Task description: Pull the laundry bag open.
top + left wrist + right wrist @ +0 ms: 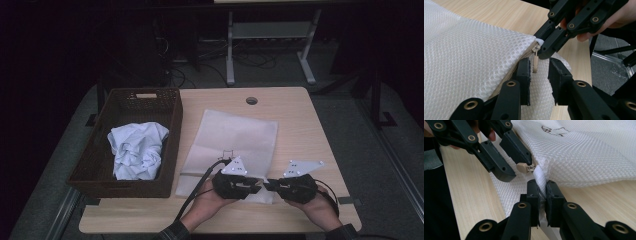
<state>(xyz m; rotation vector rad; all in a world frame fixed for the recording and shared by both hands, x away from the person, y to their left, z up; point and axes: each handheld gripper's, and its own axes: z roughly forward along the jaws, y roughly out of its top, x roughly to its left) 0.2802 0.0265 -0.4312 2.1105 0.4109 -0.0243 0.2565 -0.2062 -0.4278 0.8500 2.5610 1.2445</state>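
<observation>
A white mesh laundry bag [230, 135] lies flat on the wooden table [300, 125]. Its near right corner is lifted between both grippers. My right gripper [543, 191] is shut on the white fabric loop [540, 176] at that corner, where the zipper ends. My left gripper [539, 72] faces it from the left. The beige zipper pull [535, 62] hangs in the gap between its jaws, and the pads do not press on it. In the high view the left gripper [257, 186] and the right gripper [267, 186] meet tip to tip near the table's front edge.
A dark wicker basket [172, 140] stands at the table's left with a crumpled pale cloth [137, 150] inside. A round cable hole [252, 100] sits near the far edge. Bare wood lies right of the bag. Beyond the table are desk legs and cables on the floor.
</observation>
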